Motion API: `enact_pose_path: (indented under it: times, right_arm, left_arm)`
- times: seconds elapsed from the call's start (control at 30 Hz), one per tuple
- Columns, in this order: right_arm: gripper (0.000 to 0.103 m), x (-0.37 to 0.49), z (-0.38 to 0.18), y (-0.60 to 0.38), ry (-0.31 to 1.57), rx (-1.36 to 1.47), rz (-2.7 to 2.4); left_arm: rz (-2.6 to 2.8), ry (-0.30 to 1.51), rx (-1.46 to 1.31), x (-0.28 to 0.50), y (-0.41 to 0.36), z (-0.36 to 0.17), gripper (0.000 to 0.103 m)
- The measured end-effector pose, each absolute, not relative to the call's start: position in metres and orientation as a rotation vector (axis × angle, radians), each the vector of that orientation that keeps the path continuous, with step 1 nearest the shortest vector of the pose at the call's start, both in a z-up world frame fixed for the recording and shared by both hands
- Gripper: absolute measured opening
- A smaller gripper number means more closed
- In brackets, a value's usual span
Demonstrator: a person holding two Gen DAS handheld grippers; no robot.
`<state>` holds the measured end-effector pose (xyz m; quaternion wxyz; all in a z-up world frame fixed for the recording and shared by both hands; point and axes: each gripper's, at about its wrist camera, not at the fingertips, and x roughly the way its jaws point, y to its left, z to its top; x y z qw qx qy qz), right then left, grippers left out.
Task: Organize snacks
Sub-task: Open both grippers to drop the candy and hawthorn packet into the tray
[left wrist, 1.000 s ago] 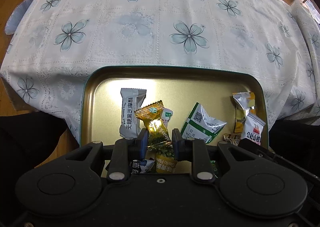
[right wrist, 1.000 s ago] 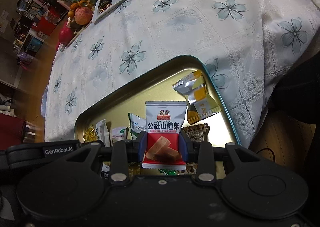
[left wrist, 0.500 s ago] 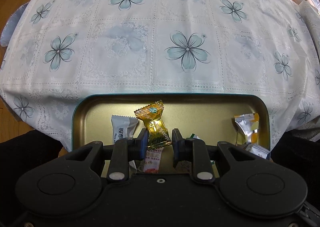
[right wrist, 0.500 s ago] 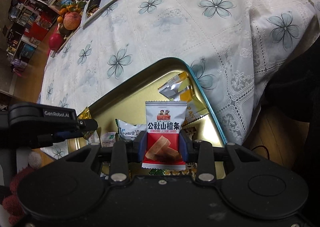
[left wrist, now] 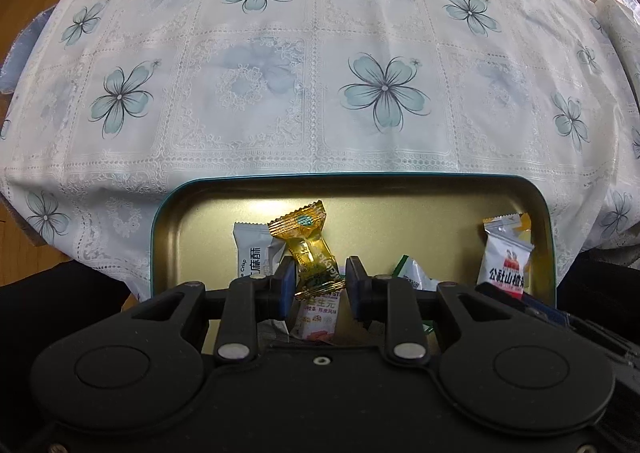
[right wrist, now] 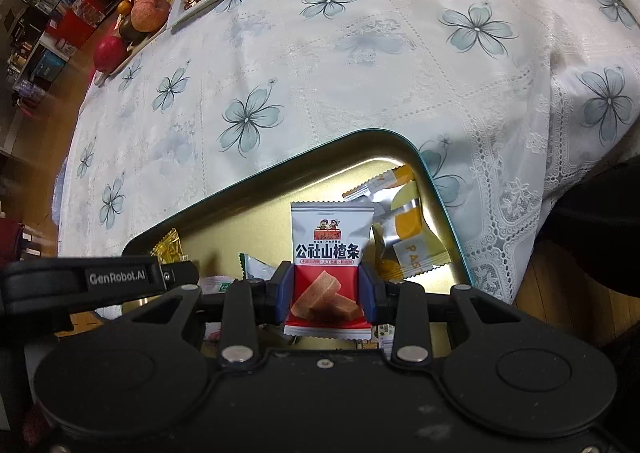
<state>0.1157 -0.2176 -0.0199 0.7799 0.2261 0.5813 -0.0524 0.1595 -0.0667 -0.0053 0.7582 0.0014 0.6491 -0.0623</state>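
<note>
Both grippers have lifted away from the tray [left wrist: 160, 237]. We pinch a gold candy [left wrist: 310, 253] in the left gripper [left wrist: 320, 273], long axis upright, leaning left. Our right gripper [right wrist: 325, 285] clamps a red-white packet [right wrist: 330, 249], upright, above the tray.

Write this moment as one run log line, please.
left gripper: shut on gold candy | right gripper: shut on hawthorn packet | both above tray

Tray [left wrist: 549, 237] on the tablecloth [left wrist: 320, 93] at its near edge — snack packets [left wrist: 254, 249] inside.
</note>
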Motion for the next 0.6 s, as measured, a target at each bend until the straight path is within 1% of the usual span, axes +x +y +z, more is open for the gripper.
enact_pose_path:
  times: [0.03,0.1,0.23,0.47,0.6]
  right_arm:
    - [0.039,0.120,-0.021,-0.217,1.262,0.486,-0.107]
    - [0.040,0.125,-0.021,-0.216,1.261,0.481,-0.104]
    - [0.040,0.128,-0.014,-0.217,1.238,0.464,-0.105]
    - [0.040,0.108,0.001,-0.217,1.208,0.446,-0.087]
    - [0.040,0.089,0.011,-0.208,1.181,0.390,-0.078]
  left_arm:
    - [-0.140,1.416,0.004,0.159,-0.066,-0.006,0.036]
    - [-0.146,1.415,0.003,0.159,-0.065,-0.005,0.038]
    - [-0.137,1.386,0.000,0.155,-0.062,0.002,0.038]
    - [-0.105,1.300,0.017,0.131,-0.059,0.018,0.039]
    - [-0.084,1.250,0.042,0.108,-0.057,0.020,0.039]
